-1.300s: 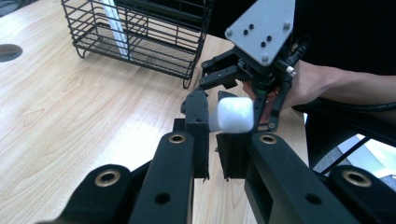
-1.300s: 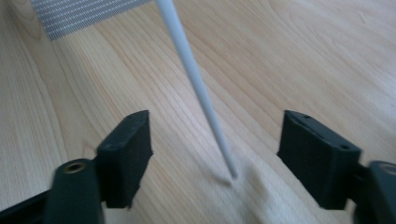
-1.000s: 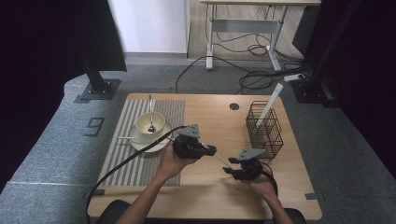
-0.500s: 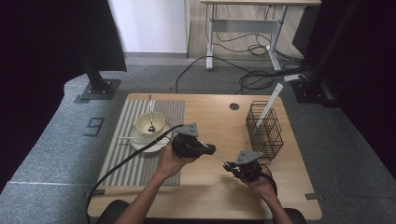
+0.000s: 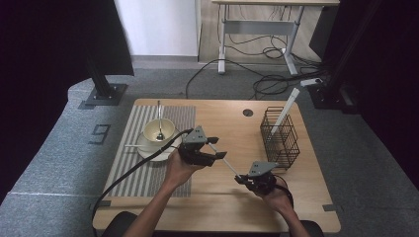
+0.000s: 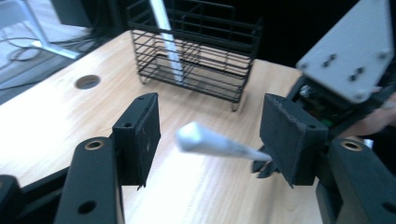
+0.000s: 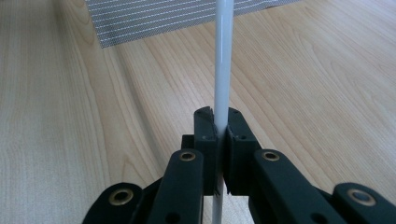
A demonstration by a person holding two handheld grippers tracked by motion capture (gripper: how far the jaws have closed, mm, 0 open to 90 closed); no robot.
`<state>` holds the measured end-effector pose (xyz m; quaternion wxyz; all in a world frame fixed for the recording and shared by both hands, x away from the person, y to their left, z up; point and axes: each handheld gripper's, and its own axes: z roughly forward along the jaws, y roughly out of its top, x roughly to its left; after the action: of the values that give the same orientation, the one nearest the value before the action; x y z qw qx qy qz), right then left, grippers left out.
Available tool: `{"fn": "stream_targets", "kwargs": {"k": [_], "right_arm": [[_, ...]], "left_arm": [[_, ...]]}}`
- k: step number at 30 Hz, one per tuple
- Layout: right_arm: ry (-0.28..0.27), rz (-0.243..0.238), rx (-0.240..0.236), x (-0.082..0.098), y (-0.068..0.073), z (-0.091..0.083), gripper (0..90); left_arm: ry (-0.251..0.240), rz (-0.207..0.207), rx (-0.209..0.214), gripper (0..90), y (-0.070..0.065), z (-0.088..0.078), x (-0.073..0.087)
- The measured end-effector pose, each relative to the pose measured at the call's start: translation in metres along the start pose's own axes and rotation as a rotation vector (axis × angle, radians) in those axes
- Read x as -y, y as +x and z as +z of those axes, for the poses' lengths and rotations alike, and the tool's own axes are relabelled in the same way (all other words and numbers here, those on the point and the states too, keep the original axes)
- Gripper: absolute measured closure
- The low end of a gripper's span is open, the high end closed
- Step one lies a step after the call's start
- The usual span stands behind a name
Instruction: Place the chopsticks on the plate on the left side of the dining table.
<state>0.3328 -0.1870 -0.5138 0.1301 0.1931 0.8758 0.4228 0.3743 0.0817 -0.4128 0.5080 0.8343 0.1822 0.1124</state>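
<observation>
I'm clamping the white stick (image 7: 221,70) in my right gripper (image 5: 245,178); my left gripper (image 5: 216,149), just opened, is standing wide around its tip.

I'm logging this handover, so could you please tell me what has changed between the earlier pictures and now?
The white stick has passed across: the right hand-held gripper closed on it, and the left hand-held gripper has just been opening, its pads now clear of the stick's tip. Both hands barely shifted. The wire basket, cup and placemat stayed put.
</observation>
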Motion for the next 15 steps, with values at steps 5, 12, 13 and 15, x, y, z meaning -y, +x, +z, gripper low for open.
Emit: {"fn": "stream_targets", "kwargs": {"k": [5,12,13,15], "right_arm": [[0.004,-0.001,-0.001,0.0,0.002,-0.001,85.1],[-0.015,0.007,0.0,0.001,0.002,-0.007,84.9],[-0.02,0.009,0.0,0.001,0.002,-0.008,84.9],[-0.027,0.012,-0.002,0.001,0.002,-0.01,85.0]], "left_arm": [[0.013,-0.003,-0.049,33.6,0.005,0.001,0.007],[0.037,-0.011,-0.098,31.8,0.012,0.002,0.021],[0.04,-0.013,-0.101,31.7,0.013,0.002,0.023],[0.05,-0.015,-0.109,31.6,0.014,0.003,0.027]]}}
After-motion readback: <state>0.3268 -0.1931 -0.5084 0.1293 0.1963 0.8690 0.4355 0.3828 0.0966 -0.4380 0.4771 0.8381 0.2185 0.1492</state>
